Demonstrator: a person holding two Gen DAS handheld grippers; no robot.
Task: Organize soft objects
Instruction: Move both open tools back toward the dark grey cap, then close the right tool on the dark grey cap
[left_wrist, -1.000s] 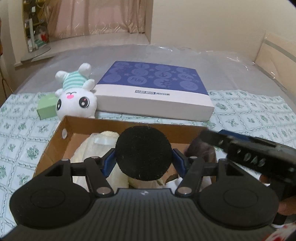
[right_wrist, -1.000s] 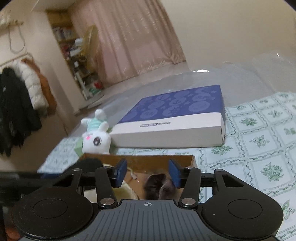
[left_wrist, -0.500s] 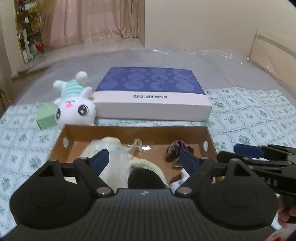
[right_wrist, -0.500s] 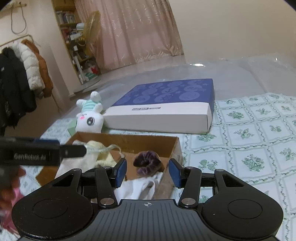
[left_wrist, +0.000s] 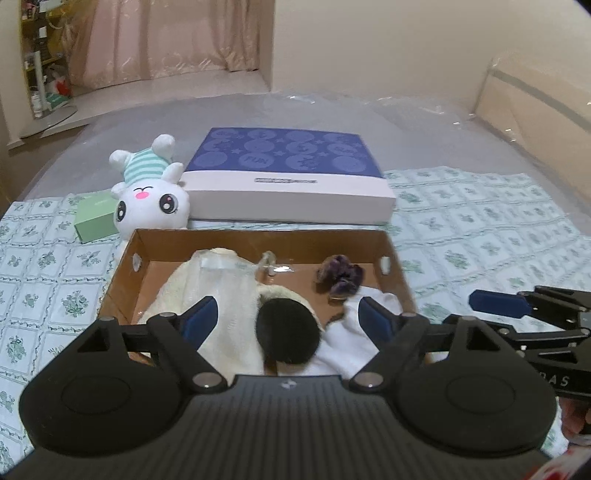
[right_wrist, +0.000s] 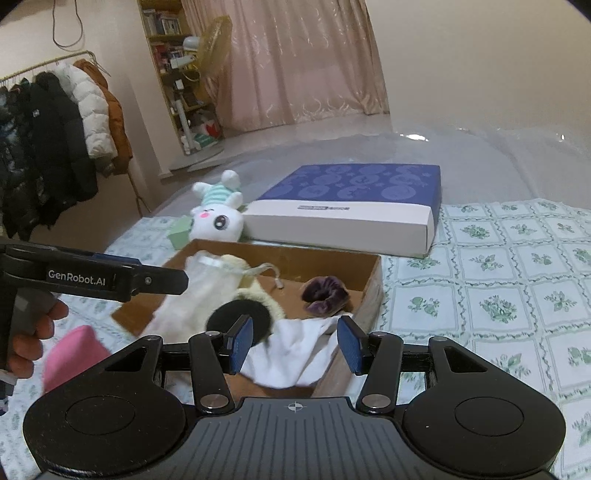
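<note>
The black round pad (left_wrist: 287, 329) now lies inside the cardboard box (left_wrist: 258, 238), resting on the cream cloth pouch (left_wrist: 225, 295) near the box's near side. A second ago it was clamped between the left gripper's fingers above the box; half a second ago it had already been dropped, and since then it is seen fully at rest, with the tool drawn back a little. The left gripper (left_wrist: 288, 319) is now spread wide and nothing is held in it. The right gripper (right_wrist: 293, 343) is likewise parted and empty, poised over the white sock (right_wrist: 291, 350) at the box's near corner. A purple scrunchie (left_wrist: 340, 277) sits by the far right wall of the box. One more soft item is thus judged stowed (the release seems clean). Outside the box, touching its far left corner, the white bunny plush (left_wrist: 149, 192) is not yet packed, and is probably to be collected next.
</note>
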